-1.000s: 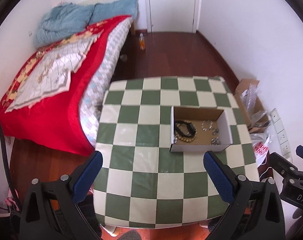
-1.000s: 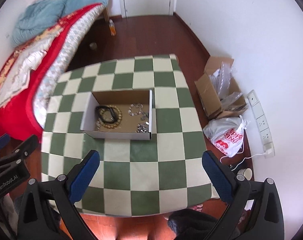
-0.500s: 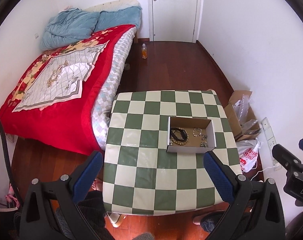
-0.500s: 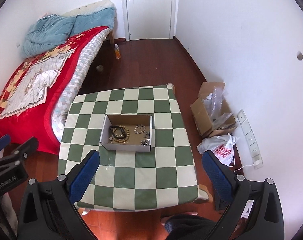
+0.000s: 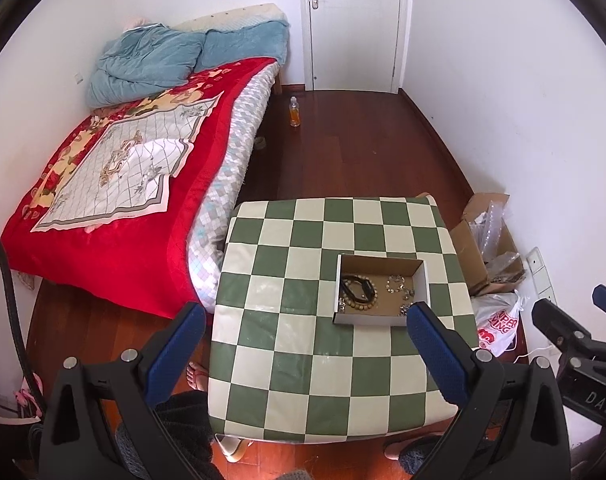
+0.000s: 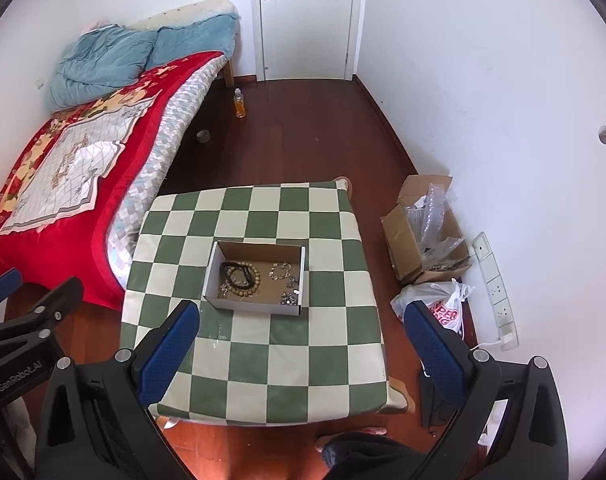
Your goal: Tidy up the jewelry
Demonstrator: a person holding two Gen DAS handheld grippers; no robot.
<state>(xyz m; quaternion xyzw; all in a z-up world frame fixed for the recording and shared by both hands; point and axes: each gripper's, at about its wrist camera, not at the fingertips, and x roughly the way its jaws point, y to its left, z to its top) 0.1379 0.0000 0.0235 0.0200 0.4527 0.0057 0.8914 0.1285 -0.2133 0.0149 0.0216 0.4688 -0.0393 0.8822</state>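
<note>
Both grippers hang high above the table (image 6: 343, 376), well clear of everything on it. The left gripper (image 5: 307, 356) has its blue pads spread wide with nothing between them; the right gripper (image 6: 303, 344) is likewise wide apart and holds nothing. Each points forward and down at the tabletop, the left one's near-right pad lying over the box's near corner in its own view only.

Further out, the box (image 6: 255, 304) sits on the checked cloth, right of centre in the left view. The jewelry is all inside it: a dark band (image 6: 234, 271) looped over a bead bracelet (image 6: 245, 282) at the left end, small silver pieces (image 6: 281, 272) at the right.

The likely trouble is in the reach down. The pieces are small and lie close together, so a wide jaw may catch two at once, or drag the band and beads out tangled. The box looks light and its walls are low; a pad nudging a wall could slide it across the smooth cloth. Fine chains may slip from flat pads.

Beyond lie the bed (image 5: 115, 184) and the door (image 5: 355, 24).
</note>
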